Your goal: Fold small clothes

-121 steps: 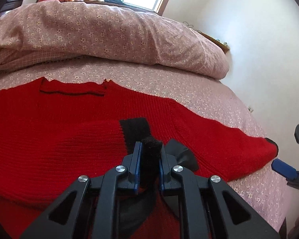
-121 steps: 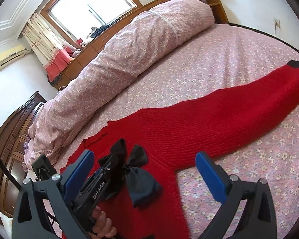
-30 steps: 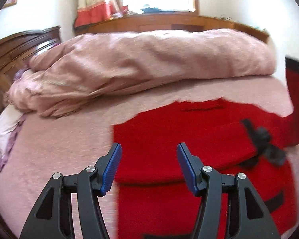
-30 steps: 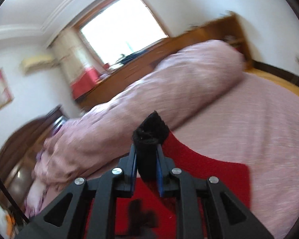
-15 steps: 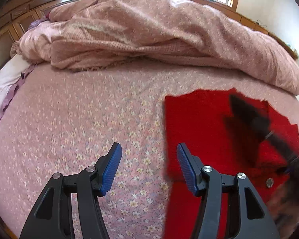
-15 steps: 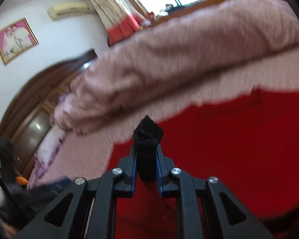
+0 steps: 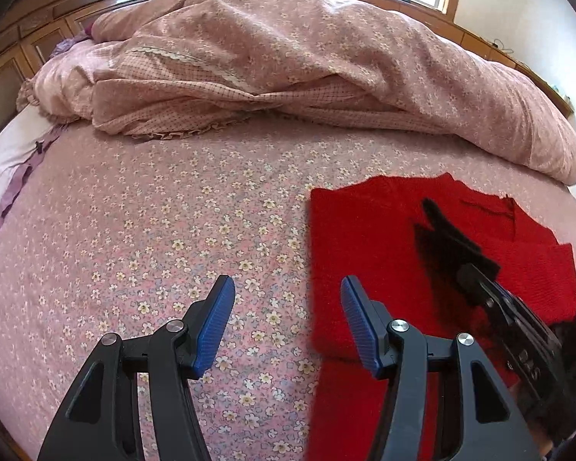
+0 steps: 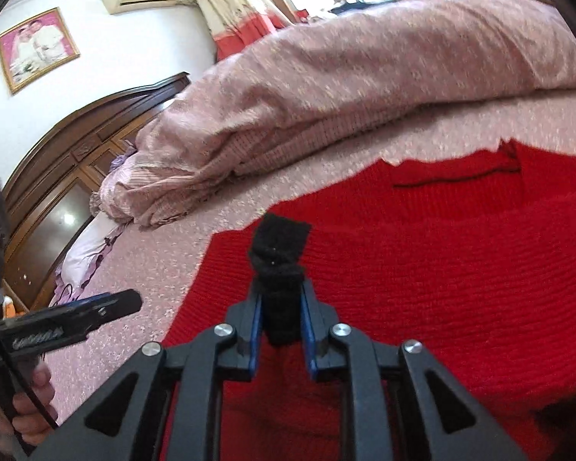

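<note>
The black cuff [image 8: 281, 246] is pinched in the closed right claw [image 8: 281, 340] above the red sweater [image 8: 441, 269]; the left claw [image 7: 288, 326] is held agape, empty, beside the sweater's edge.

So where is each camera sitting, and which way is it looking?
Left wrist: sits on the left gripper, open, looking across the bed at the quilt; the right gripper shows at the right.
Right wrist: sits on the right gripper, shut on the black cuff, looking over the red sweater; a hand shows lower left.
Both see the sweater, quilt and bed.
</note>
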The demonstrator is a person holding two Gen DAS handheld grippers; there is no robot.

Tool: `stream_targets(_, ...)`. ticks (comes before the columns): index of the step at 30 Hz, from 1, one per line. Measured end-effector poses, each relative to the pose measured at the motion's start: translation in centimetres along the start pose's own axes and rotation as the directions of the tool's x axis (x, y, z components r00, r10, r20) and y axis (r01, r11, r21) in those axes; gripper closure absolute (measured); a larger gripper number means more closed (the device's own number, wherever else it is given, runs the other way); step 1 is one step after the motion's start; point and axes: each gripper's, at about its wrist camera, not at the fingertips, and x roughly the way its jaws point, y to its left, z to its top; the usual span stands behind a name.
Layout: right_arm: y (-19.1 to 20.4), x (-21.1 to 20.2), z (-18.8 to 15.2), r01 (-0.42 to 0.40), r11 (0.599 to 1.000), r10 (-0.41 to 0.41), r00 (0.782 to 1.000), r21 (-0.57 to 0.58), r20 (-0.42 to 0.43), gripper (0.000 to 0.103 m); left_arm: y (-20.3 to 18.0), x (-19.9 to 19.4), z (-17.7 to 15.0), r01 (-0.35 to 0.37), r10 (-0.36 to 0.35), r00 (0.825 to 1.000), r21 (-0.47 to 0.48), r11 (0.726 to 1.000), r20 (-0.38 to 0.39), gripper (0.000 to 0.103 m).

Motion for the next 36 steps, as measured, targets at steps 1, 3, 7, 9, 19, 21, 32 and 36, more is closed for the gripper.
stream_targets(1, 0.3, -0.3, 0.0, 0.0, 1.0, 0.001, 1.0, -0.016, 0.005, 0.087, 0.1, 0.0, 0.0, 0.001, -0.001, 1.0, -0.005, 1.0, 0.001, 0.051)
stream_targets(3, 0.8, -0.9, -0.1, 0.032, 0.998, -0.03, 0.999, -0.045, 0.028, 0.088, 0.2, -0.1, 0.0, 0.006, -0.006, 1.0, -0.013, 1.0, 0.0, 0.051)
stream_targets(7, 1.5, -0.9, -0.1, 0.05, 0.995, -0.049, 0.999, -0.087, 0.014, 0.088, 0.2, 0.0, -0.1, 0.008, -0.008, 1.0, -0.007, 1.0, -0.006, 0.051)
stream_targets(9, 1.5, -0.7, -0.1, 0.041, 0.995, -0.042, 0.999, -0.091, -0.005, 0.086, 0.1, 0.0, -0.1, 0.006, -0.006, 1.0, -0.003, 1.0, -0.008, 0.051)
stream_targets(19, 0.8, -5.1, 1.5, -0.097, 0.993, 0.093, 0.993, -0.061, -0.07, 0.056, -1.0, -0.5, -0.2, 0.036, -0.036, 0.999, 0.031, 0.999, 0.02, 0.051)
stream_targets(21, 0.1, -7.2, 2.4, -0.058, 0.994, 0.051, 0.995, -0.087, -0.082, 0.056, -1.4, -0.6, -0.4, 0.065, -0.066, 0.998, 0.035, 0.997, 0.017, 0.051)
stream_targets(32, -16.8, -20.4, 3.4, 0.362, 0.932, -0.36, 0.93, 0.019, -0.079, 0.056, -3.0, 2.8, -1.5, 0.323, -0.332, 0.94, -0.108, 0.94, -0.078, 0.051)
stream_targets(36, -21.5, -21.5, 2.9, 0.369, 0.916, -0.36, 0.929, 0.158, -0.082, 0.056, -4.2, 4.3, -1.4, 0.338, -0.347, 0.934, -0.108, 0.935, -0.085, 0.051)
